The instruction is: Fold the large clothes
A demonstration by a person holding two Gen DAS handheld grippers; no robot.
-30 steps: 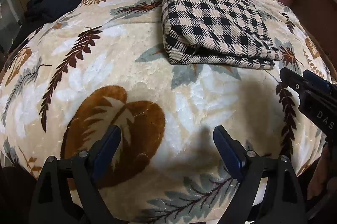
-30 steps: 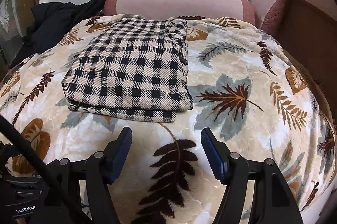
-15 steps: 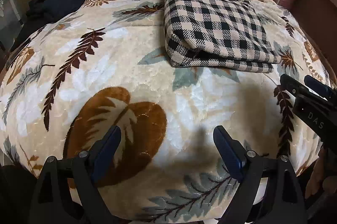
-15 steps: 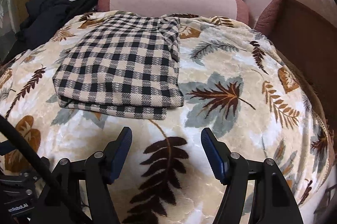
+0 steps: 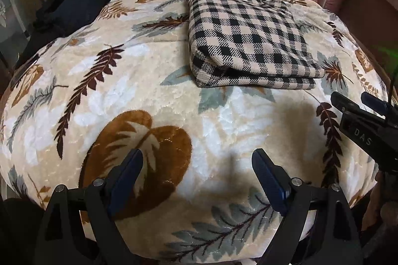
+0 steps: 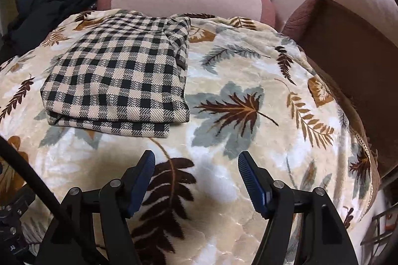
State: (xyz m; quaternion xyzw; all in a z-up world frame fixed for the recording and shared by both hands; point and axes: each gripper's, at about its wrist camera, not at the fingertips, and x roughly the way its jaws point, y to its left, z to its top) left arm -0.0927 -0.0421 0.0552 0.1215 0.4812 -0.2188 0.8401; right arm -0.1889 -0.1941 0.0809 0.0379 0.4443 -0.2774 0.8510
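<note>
Folded checked garment (image 5: 251, 40) on leaf-print blanket (image 5: 119, 100)

The left claw (image 5: 197, 166) has two black angular arms, each tipped with a dark blue pad, and round silver screw heads sit at the pivots of its linkage. The right claw (image 6: 196, 168) is built the same way, its blue pads (image 6: 251, 180) ribbed on their inner faces, with a thick black cable (image 6: 32, 180) running across the lower left of its own view. In the left wrist view the right claw's black body carries the white letters "DAS" (image 5: 362, 136), and a bit of bare skin shows just below it at the frame's edge.
</note>
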